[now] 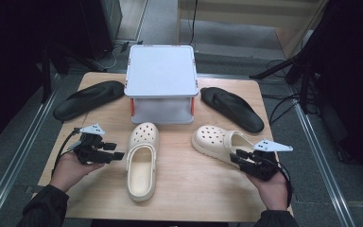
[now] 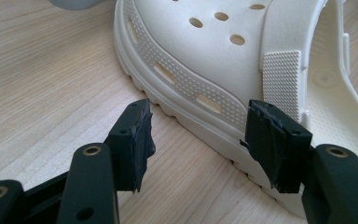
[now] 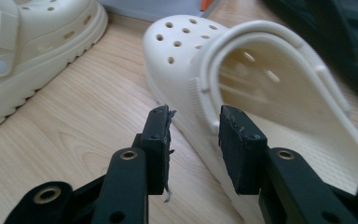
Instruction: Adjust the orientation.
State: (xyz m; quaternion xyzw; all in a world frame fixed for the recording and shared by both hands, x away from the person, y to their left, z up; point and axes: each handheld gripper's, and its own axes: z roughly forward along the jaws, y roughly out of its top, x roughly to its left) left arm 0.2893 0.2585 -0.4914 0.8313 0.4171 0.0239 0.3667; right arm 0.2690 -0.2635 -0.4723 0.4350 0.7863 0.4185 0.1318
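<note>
Two cream clogs lie on the wooden table [image 1: 194,189]. The left clog [image 1: 142,165] [image 2: 205,46] points away from me; my left gripper [image 1: 117,155] [image 2: 198,140] is just left of it, open, its jaws facing the ridged sole edge with nothing gripped. The right clog [image 1: 215,139] [image 3: 270,93] lies angled with its toe to the left. My right gripper [image 1: 236,156] [image 3: 196,140] is at its open heel end, jaws open, the clog's side wall in the gap and bare wood showing between the left pad [image 3: 161,144] and the wall. The other clog [image 3: 42,42] shows farther off.
A white box [image 1: 160,71] on legs stands at the back middle. Black sandals lie on either side of it, one at the left [image 1: 87,99] and one at the right [image 1: 231,109] [image 3: 335,37]. A person's hands and dark sleeves come in from the front edge.
</note>
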